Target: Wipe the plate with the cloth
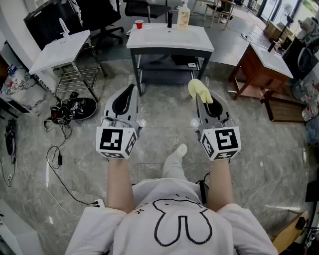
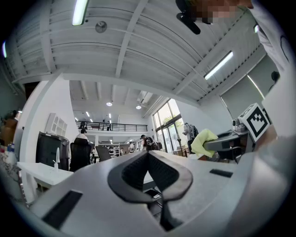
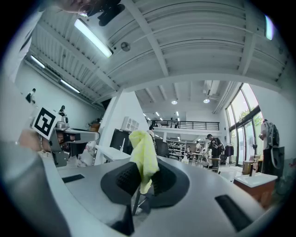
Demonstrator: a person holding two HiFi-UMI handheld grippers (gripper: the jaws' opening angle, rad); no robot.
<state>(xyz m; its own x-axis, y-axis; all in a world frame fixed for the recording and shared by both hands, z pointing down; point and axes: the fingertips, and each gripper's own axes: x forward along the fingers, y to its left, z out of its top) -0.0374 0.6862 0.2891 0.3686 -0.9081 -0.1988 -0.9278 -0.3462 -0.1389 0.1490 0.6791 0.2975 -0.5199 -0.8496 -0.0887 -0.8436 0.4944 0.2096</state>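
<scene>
Nearest to my camera is the white shirt point(image 1: 179, 219) with its rabbit outline, and from under it both forearms reach forward side by side over the grey floor. The left gripper point(image 1: 132, 87) has its jaws pressed together with nothing between them. The right gripper point(image 1: 198, 97) is clamped on the yellow cloth point(image 1: 199, 89), which sticks up and forward past the tips in a loose fold, while a short tail hangs below the pads. Both tools have their long axes pointing away from me toward the white table point(image 1: 164, 39), which stands straight ahead and well apart from the tips. On it I can make out a red cup point(image 1: 139, 23) and a bottle point(image 1: 184, 15). I cannot find the plate in any view, neither on that top nor on the other tables at the sides. As I judge it, wiping has not begun. The cloth rides on the right side, so that hand should do the wiping, and the table's right half lies roughly in line with it. Neither gripper looks clearly nearer the table. First I would have to close that gap and find the plate.
</scene>
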